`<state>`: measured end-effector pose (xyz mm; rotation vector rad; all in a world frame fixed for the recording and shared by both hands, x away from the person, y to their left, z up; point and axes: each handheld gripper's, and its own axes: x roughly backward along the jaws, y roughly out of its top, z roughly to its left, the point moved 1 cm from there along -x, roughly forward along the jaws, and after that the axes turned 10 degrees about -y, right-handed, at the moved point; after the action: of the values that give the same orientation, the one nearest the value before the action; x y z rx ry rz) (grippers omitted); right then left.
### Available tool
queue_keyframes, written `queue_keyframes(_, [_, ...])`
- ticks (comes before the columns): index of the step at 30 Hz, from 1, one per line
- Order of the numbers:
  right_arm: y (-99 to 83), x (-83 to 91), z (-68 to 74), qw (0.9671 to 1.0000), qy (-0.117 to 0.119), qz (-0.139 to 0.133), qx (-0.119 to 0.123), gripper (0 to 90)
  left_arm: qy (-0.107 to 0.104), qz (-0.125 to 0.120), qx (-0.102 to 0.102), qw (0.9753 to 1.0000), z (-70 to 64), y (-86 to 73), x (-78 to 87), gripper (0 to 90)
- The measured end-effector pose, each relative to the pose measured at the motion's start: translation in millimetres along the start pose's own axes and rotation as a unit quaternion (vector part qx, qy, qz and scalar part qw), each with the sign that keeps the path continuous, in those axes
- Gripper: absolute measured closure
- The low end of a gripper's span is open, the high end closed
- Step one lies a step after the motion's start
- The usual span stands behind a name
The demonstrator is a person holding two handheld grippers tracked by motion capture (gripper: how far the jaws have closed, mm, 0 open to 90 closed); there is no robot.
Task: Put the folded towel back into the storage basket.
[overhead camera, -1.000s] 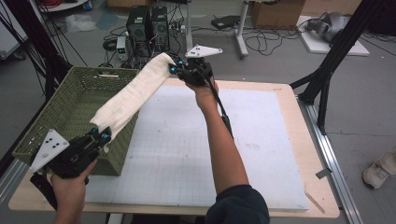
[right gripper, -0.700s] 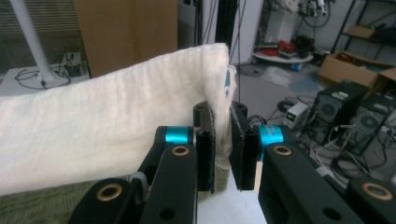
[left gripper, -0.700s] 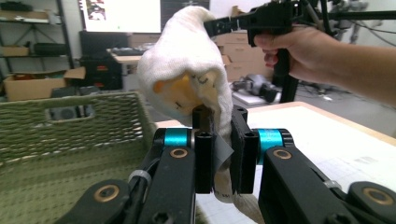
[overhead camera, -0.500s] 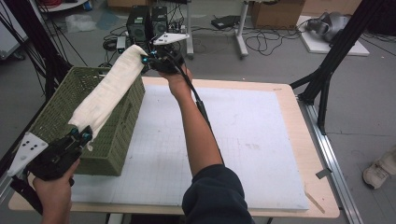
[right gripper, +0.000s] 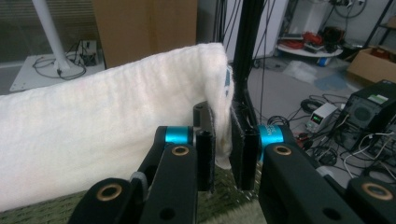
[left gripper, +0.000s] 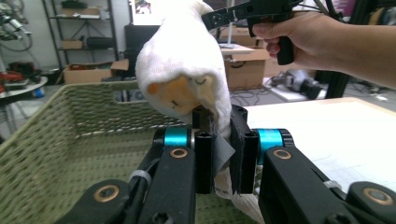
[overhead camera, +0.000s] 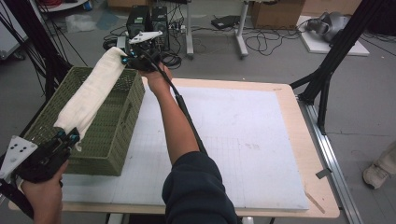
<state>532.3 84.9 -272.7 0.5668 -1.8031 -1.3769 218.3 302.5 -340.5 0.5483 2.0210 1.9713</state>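
White towel (overhead camera: 93, 95) (apparently folded) spans green basket (overhead camera: 114, 135).

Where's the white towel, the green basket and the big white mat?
white towel (overhead camera: 93, 95), high view, middle of the stretched cloth
green basket (overhead camera: 116, 126), high view, right side wall
white mat (overhead camera: 243, 140), high view, bare middle

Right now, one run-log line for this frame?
left gripper: shut on towel | right gripper: shut on towel | towel: stretched between both, above green basket | basket: on white mat

Fuzzy cloth towel (overhead camera: 93, 95), woven-look green basket (overhead camera: 116, 121), matt white mat (overhead camera: 243, 140).
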Motion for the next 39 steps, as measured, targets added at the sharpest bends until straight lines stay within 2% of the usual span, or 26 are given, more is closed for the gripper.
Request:
queue_keyframes(3, [-1.3,-15.9,7.8,1.0000,-0.001,0.006,-0.006,82.1,0.007,-0.001,0.016,0.9998,6.8,-4.3,2.6,81.9])
queue_keyframes(10, [-4.7,-32.2,13.3,0.9998,-0.002,0.021,-0.008,82.0,0.020,0.010,0.024,0.9995,15.8,-10.9,4.5,81.7])
queue_keyframes(16, [-3.3,-44.3,20.9,0.9995,-0.008,0.030,-0.006,81.6,0.030,0.013,0.044,0.9985,25.6,-13.2,7.6,80.7])
queue_keyframes(17, [-3.8,-46.6,22.7,0.9994,-0.012,0.033,-0.003,79.3,0.034,0.018,0.049,0.9981,26.9,-13.8,7.1,77.5])
queue_keyframes(18, [-4.8,-49.0,24.7,0.9990,-0.022,0.038,-0.002,71.9,0.049,0.021,0.056,0.9970,27.8,-14.6,6.0,66.5])
queue_keyframes(19, [-7.3,-52.4,26.6,0.9980,-0.037,0.051,-0.005,58.7,0.061,0.026,0.065,0.9956,29.2,-15.0,5.3,44.3])
queue_keyframes(21, [-8.2,-52.5,26.7,0.9978,-0.037,0.053,-0.013,56.3,0.072,0.027,0.078,0.9939,31.1,-15.1,5.5,41.3])
queue_keyframes(23, [-8.4,-50.7,26.6,0.9978,-0.036,0.053,-0.018,50.6,0.076,0.030,0.078,0.9937,31.7,-13.0,6.8,36.9])
queue_keyframes(27, [-5.9,-39.6,25.1,0.9979,-0.032,0.057,-0.003,49.5,0.071,0.019,0.078,0.9942,30.0,-7.8,9.1,36.6])
queue_keyframes(30, [-3.6,-24.3,19.6,0.9983,-0.027,0.052,-0.008,46.6,0.061,0.014,0.081,0.9948,27.6,-5.6,8.3,35.3])
queue_keyframes(33, [-2.8,-9.5,14.2,0.9985,-0.017,0.051,-0.009,41.8,0.040,0.000,0.098,0.9944,24.5,-3.1,6.2,30.8])
queue_keyframes(35, [-3.8,2.2,10.3,0.9987,-0.003,0.046,-0.022,36.4,0.015,-0.002,0.107,0.9941,21.9,-1.4,3.8,28.8])
queue_keyframes(37, [-6.0,14.4,7.6,0.9988,-0.007,0.046,-0.017,31.2,0.001,-0.006,0.118,0.9930,19.0,-0.3,0.9,22.2])
queue_keyframes(39, [-9.0,25.7,3.1,0.9985,-0.009,0.048,-0.026,23.5,-0.014,-0.005,0.119,0.9928,15.3,1.0,-1.7,20.7])
